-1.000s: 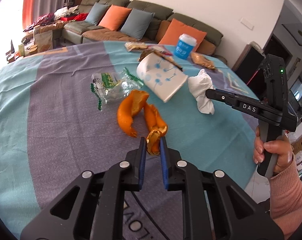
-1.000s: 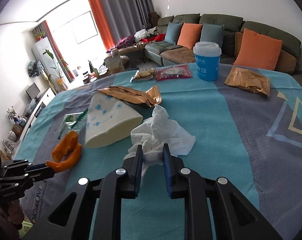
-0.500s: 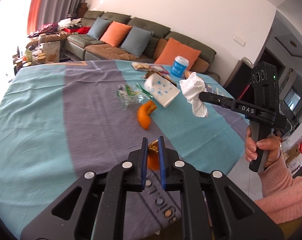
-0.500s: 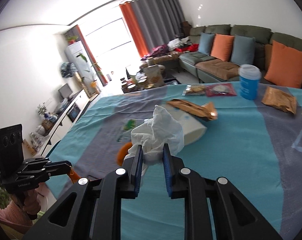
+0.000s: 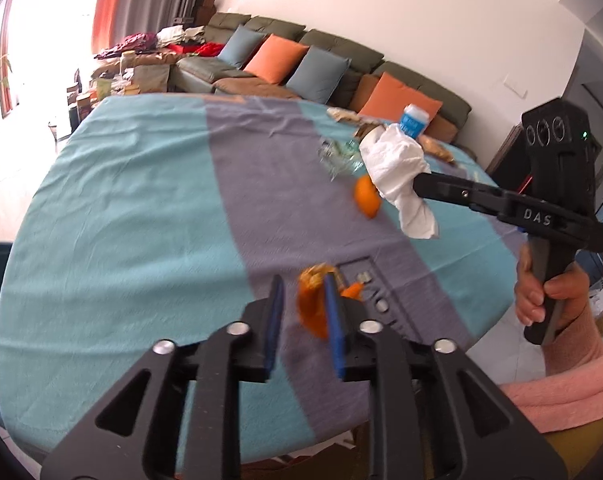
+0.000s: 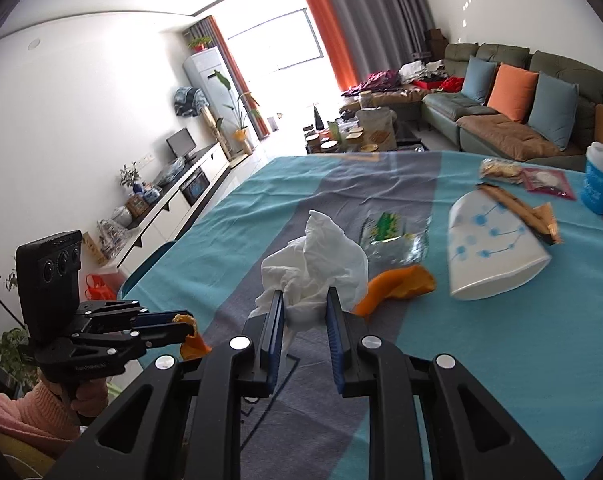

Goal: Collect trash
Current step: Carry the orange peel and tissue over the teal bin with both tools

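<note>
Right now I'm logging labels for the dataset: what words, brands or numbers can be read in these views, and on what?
"DAS": white letters on the side of the right gripper, seen from the left wrist.
Left gripper: small pale print on its body, too blurred to read.
Blue cup: white print, too small to read.
Tablecloth: large letters near the table edge, partly hidden and blurred, unreadable.
Snack packets: no legible print.

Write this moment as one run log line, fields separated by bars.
left claw: opening, orange peel between jaws | right claw: shut on tissue | second peel: on table
</note>
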Tool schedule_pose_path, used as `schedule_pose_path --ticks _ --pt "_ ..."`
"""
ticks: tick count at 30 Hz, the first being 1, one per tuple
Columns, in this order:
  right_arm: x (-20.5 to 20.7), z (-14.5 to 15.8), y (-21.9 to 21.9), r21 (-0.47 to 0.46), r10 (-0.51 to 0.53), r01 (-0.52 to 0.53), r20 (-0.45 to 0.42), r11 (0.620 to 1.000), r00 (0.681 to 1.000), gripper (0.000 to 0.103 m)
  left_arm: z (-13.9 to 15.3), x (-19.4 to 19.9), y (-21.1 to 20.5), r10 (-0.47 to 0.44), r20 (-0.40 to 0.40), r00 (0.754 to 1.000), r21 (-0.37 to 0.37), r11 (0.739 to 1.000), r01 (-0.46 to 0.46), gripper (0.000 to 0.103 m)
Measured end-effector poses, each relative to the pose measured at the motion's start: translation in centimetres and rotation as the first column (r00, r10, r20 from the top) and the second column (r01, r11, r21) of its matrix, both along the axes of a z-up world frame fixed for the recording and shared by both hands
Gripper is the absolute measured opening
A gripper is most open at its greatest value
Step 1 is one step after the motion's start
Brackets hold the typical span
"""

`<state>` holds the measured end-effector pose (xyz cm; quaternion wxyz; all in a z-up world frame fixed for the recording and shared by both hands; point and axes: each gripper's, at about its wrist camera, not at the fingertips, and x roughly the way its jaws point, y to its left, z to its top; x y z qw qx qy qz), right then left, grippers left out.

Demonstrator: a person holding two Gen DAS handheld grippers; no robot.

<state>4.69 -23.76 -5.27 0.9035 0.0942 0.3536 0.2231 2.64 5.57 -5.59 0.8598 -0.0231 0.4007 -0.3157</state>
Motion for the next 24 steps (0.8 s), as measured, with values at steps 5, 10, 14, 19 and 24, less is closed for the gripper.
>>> schedule_pose_path --ticks 5,10,14,19,24 --pt "0.3 -1.0 1.2 0.0 0.03 -0.03 -0.033 1.0 0.999 0.019 -0.9 -0.2 0.5 -0.008 -0.016 1.0 -0.014 1.0 0.007 0.033" --pt "0.8 -1.2 2.0 0.002 0.042 -0.042 -0.049 0.999 0.998 0.019 -1.6 0.2 0.3 -0.035 -0.046 0.998 -0.052 0.998 0.033 0.012" --pt "1.0 -1.0 2.5 0.002 0.052 -0.052 -0.049 0.999 0.997 0.019 -1.7 0.3 0.2 -0.019 -0.05 0.999 -0.055 0.998 0.016 0.009" --pt "1.2 -0.8 3.8 0.005 0.084 -0.083 -0.036 0.996 0.996 0.019 -0.7 0.3 2.0 0.027 -0.035 0.999 -0.091 0.995 -0.03 0.009" --pt "2.1 -0.1 6.6 0.008 0.155 -0.155 -0.021 0.988 0.988 0.019 1.2 -0.3 5.2 0.104 0.005 0.995 -0.113 0.988 -0.103 0.009"
